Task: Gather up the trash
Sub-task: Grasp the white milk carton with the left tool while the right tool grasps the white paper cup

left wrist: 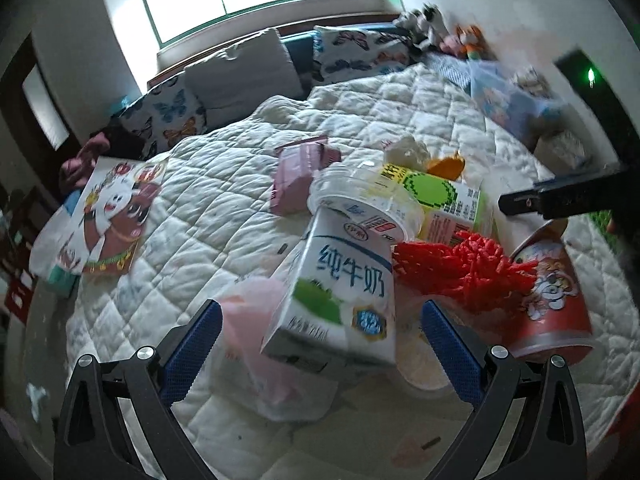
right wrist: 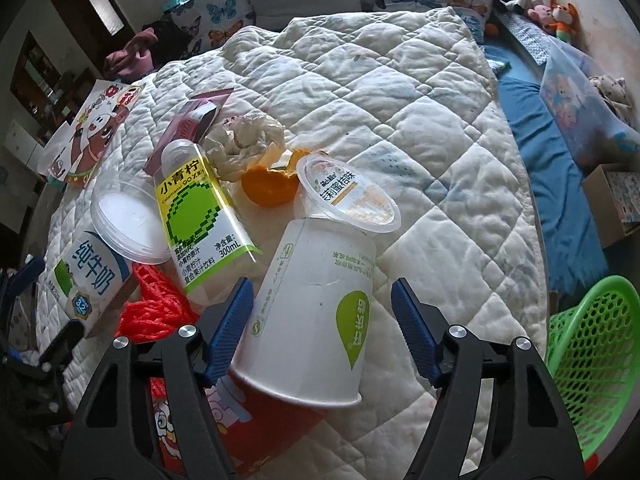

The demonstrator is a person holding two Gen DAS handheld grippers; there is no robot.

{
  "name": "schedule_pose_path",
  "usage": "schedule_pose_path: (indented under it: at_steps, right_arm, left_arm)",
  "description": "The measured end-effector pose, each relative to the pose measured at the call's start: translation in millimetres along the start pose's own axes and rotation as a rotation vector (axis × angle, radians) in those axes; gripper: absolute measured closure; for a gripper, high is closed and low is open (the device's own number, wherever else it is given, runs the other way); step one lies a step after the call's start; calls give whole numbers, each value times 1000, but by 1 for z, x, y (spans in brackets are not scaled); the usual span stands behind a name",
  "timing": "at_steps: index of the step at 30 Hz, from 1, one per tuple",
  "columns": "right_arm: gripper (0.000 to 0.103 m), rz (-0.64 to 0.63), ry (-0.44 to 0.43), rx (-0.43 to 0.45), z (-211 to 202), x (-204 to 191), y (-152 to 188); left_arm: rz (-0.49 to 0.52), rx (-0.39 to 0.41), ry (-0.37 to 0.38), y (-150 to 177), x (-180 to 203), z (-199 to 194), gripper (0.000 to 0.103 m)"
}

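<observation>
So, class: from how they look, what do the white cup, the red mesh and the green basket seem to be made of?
White cup: probably coated paper, matte, with a rolled rim and a printed green leaf.
Red mesh: likely soft plastic netting; bright, bunched strands.
Green basket: rigid moulded plastic, slightly glossy, with regular cut-out holes.

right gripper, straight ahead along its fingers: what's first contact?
Most likely the white paper cup lying on its side between the right gripper fingers; neither pad clearly presses it yet. The sealed jelly cup sits just beyond. Depth is uncertain.
</observation>
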State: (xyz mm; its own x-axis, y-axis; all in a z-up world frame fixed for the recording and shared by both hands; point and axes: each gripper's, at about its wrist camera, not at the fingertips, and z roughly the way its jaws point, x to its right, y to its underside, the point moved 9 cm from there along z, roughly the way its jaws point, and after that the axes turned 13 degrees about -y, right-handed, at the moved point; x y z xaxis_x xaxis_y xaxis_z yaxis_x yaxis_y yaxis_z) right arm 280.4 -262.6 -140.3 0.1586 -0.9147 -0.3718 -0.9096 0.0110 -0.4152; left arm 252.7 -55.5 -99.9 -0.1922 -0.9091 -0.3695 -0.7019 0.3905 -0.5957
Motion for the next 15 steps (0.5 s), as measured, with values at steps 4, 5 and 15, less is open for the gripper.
schedule_pose_path:
  at_steps: [4, 5, 15]
  right_arm:
    - [36, -5, -9, -13, 3, -1, -1]
    - [37, -7, -9, -14, 3, -1, -2]
    - [41, -14, -8, -9, 1, -2, -6]
  left_arm:
    - [69, -5, -19, -4, 10, 10, 6]
    - [81, -7, -23, -5, 10, 13, 6]
    - [129, -43, -25, -4, 4, 35, 7]
